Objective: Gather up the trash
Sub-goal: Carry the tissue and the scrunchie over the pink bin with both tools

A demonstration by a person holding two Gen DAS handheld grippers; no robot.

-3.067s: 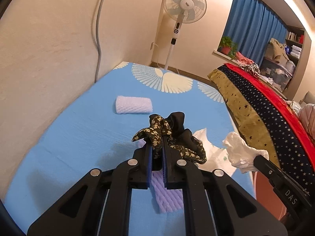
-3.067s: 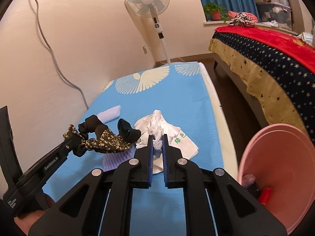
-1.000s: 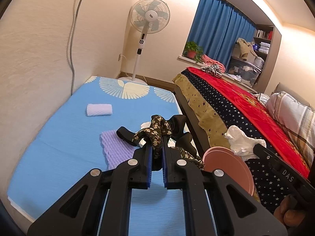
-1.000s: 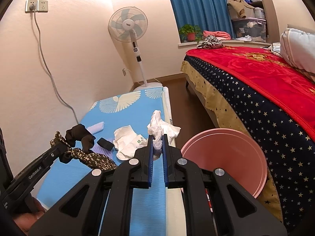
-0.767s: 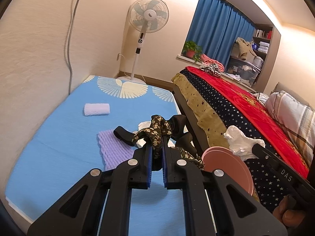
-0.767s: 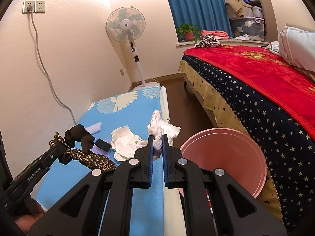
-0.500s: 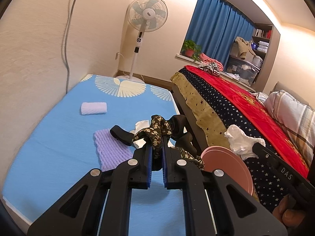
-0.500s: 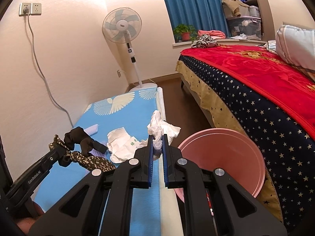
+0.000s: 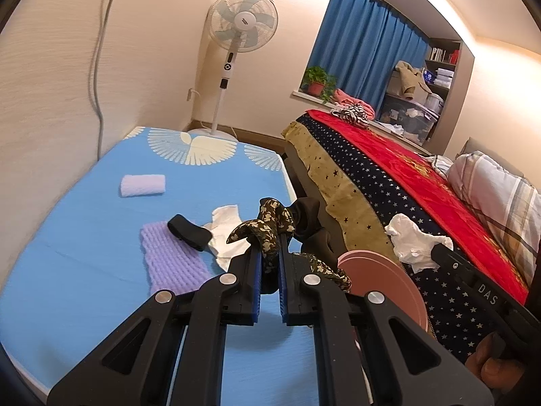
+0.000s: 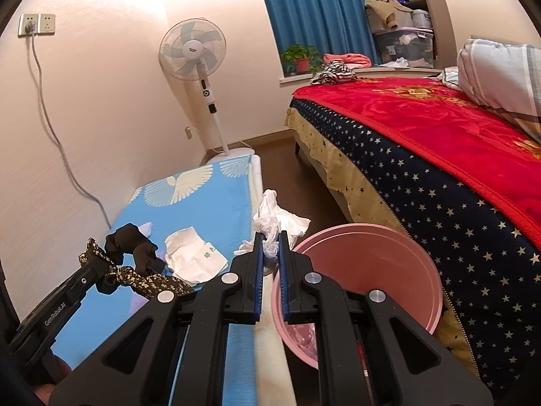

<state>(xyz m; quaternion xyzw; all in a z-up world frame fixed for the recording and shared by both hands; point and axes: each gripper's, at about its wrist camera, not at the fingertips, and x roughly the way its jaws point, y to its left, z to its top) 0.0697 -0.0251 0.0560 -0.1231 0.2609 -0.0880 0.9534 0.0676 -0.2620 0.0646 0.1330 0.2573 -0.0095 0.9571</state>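
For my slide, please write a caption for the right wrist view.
Right hand-held gripper holds crumpled white tissue beside the pink bin.

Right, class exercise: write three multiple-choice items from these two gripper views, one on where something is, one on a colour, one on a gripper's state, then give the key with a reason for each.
1. Where does the pink bin stand?
A. on the blue mat
B. on the floor between the blue mat and the bed
C. on the bed

2. What colour is the knitted cloth lying under the black item on the blue mat?
A. purple
B. green
C. orange

3. What is the right gripper doing?
A. open and empty
B. shut on a crumpled white tissue
C. shut on a floral scrunchie

Key: 1 B, the bin sits in the gap beside the bed; 2 A, it is pale purple; 3 B, white tissue sticks out between its closed fingers, while the left gripper has the floral scrunchie.
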